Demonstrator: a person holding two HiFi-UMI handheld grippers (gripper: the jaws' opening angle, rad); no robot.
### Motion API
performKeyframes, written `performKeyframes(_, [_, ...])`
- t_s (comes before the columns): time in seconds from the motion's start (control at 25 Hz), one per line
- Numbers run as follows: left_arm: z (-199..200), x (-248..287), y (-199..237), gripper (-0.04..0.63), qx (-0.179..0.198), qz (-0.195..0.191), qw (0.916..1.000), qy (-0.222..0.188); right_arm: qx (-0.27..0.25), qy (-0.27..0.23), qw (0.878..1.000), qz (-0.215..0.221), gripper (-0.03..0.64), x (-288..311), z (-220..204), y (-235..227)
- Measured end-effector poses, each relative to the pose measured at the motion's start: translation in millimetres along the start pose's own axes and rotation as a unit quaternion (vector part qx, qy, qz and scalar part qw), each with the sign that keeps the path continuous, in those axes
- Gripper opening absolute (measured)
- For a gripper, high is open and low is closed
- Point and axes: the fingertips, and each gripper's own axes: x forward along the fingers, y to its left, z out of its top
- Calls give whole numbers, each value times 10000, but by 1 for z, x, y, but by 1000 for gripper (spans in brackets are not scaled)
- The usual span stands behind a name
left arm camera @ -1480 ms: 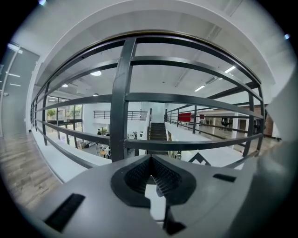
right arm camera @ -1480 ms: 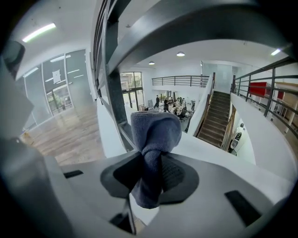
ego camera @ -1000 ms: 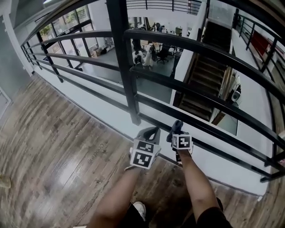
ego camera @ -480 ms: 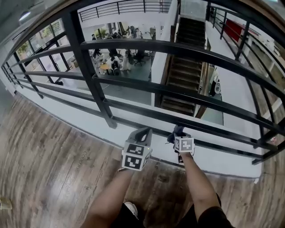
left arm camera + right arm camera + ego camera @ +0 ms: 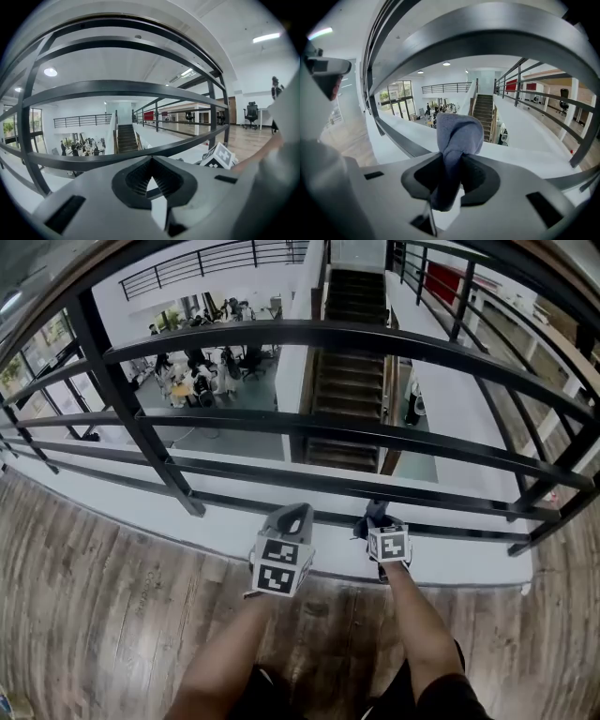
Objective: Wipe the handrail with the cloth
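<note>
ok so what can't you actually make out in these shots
- Whether the cloth touches the railing: in head view the right gripper's marker cube covers most of it; right gripper view gives no depth.
- Top of the railing: cut off by head view's upper edge.
- People downstairs: too small in every view.

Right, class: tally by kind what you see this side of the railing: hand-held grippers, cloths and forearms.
Hand-held grippers: 2 (left hand-held gripper, right hand-held gripper)
Cloth: 1
Forearms: 2 (left forearm, right forearm)
Total: 5
</note>
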Motion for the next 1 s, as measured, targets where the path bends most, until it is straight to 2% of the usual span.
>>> performKeyframes(0.12, [7, 16, -29, -2, -171, -287, 9994, -130, 139, 5, 9998, -167, 103, -10, -15, -36])
performKeyframes(0.24, [3, 29, -55, -2, -214, -543, 9983, -55, 286, 37, 9993, -225, 103, -19, -22, -59])
performKeyframes(0.48, [4, 58, -118, -2, -162, -1004, 9948, -5, 401, 69, 9974, -596, 103, -39, -47, -126])
performKeyframes(0.68, [4, 75, -172, -2, 198, -1278, 9916, -18, 463, -119, 9961, -740, 103, -53, -62, -165])
performKeyframes(0.84, [-3, 90, -224, -2, 145, -1686, 9855, 91, 606, -168, 9936, -941, 103, -74, -76, -210])
performKeyframes(1.0, [-11, 105, -257, -2, 53, -1847, 9825, 245, 624, -110, 9915, -1135, 103, -92, -92, -254])
